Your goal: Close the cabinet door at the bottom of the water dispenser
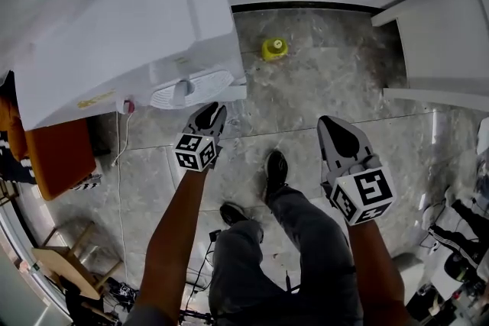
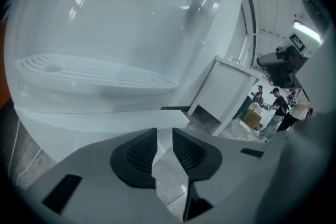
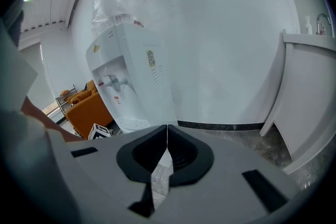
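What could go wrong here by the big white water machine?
The left gripper is right by the drip tray of the water dispenser; a push aimed too high might knock the tray loose.
A small yellow thing sits on the floor beside the dispenser; it could get kicked.
A thin cable trails down at the left; it might trip someone.

Upright white water dispenser (image 1: 114, 19), cabinet door (image 2: 105, 119) top edge showing under drip tray (image 2: 94, 73)
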Available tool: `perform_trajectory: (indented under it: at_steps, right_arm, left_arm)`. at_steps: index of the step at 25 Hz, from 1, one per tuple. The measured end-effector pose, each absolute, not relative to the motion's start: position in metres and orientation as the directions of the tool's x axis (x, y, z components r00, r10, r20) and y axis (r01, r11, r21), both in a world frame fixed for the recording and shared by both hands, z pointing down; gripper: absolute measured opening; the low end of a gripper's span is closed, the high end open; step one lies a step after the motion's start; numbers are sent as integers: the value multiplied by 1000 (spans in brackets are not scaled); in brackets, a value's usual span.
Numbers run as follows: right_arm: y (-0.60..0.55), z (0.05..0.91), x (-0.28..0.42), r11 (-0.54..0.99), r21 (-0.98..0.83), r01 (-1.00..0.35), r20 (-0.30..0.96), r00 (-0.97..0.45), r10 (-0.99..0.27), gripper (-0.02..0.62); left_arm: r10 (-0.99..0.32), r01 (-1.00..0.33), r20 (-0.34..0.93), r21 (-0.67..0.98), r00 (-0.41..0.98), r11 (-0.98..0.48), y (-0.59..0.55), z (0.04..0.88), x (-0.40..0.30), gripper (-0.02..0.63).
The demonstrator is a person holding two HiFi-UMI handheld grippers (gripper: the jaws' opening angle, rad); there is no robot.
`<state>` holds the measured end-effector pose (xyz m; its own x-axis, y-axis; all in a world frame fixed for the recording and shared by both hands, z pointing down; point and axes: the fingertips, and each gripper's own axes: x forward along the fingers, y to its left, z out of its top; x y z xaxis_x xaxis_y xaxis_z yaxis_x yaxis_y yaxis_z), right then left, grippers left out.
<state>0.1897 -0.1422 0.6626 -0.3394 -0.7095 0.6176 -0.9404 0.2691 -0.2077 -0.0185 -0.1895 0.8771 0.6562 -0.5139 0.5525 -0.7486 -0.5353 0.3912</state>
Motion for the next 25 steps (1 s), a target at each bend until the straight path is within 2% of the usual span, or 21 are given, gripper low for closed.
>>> perform_trajectory:
  at_steps: [4, 9, 13, 21, 25]
  right_arm:
    - [-149, 664, 195, 269, -204, -941, 623, -336, -707, 29]
    - [-158, 663, 197, 271, -201, -941, 621, -336, -708, 29]
    - [-165, 660, 192, 283, -201, -938, 615, -345, -708, 29]
    - [-172, 637, 175, 302, -214, -929, 604, -369, -707, 29]
    - [-176, 600, 158, 327, -222, -919, 578, -394, -714, 29]
  left_arm:
    - [-516, -759, 573, 347, 637, -551, -205, 880, -13, 121]
    - [-540, -785, 589, 309, 601, -537, -224, 881, -11, 135]
    - [-507, -769, 609, 302, 610, -563, -223, 886, -7, 141]
    - [-439, -747, 647, 330, 624, -577, -189, 866, -7, 135]
    - [-463, -750, 625, 330, 628, -573, -162, 817, -14, 81]
